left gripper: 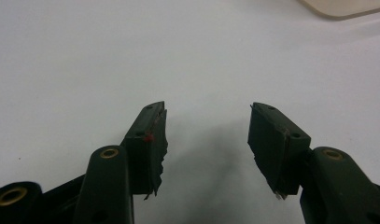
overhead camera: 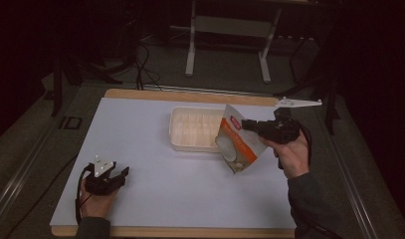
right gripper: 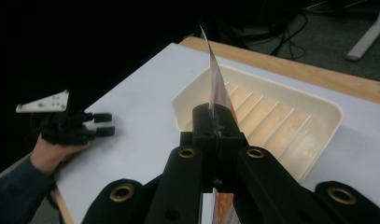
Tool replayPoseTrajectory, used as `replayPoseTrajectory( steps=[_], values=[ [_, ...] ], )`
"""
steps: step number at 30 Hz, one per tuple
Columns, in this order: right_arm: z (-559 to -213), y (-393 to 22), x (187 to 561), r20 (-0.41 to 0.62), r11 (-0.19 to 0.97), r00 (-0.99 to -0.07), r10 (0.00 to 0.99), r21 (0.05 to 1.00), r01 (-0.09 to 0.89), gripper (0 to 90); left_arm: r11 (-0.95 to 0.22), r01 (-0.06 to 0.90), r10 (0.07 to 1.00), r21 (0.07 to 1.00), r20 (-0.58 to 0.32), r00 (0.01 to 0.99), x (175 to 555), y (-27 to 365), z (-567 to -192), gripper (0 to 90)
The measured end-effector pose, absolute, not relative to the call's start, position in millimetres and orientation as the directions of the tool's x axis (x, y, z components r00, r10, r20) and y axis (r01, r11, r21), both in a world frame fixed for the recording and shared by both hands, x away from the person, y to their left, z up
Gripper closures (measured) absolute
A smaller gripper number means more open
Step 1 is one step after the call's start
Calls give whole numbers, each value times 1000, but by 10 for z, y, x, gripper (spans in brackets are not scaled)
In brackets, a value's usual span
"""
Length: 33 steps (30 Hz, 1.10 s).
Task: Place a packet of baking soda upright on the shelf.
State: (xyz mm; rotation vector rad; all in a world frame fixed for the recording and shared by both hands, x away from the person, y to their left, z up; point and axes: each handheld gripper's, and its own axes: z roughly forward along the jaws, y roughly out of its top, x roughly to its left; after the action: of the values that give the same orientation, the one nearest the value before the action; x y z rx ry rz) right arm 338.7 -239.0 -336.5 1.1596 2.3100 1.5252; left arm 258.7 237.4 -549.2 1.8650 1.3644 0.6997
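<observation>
My right gripper (overhead camera: 246, 124) is shut on the edge of a white and orange pouch (overhead camera: 237, 142), held tilted in the air beside the right end of a cream plastic tray (overhead camera: 180, 130). In the right gripper view the jaws (right gripper: 216, 116) pinch the thin pouch edge (right gripper: 215, 79) above the ribbed tray (right gripper: 327, 112). My left gripper (overhead camera: 121, 175) rests low on the white table near the front left, jaws apart with nothing between them. The left gripper view shows both fingertips (left gripper: 150, 135) spread over bare white surface (left gripper: 85, 56).
A wooden border runs along the table's far edge (overhead camera: 190, 94) and near edge. Metal desk legs (overhead camera: 190, 45) and cables stand on the dark floor behind. The tray's corner (left gripper: 341, 7) peeks into the top right of the left gripper view.
</observation>
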Motion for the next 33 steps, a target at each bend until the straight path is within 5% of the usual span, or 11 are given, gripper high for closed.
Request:
replayPoseTrajectory(
  steps=[33],
  values=[
    [-3394,-2212,3427,311,166,-689,655,830,532,900,-190,570,954,800,13,299,2593,2369,-5496,462]
  ],
)
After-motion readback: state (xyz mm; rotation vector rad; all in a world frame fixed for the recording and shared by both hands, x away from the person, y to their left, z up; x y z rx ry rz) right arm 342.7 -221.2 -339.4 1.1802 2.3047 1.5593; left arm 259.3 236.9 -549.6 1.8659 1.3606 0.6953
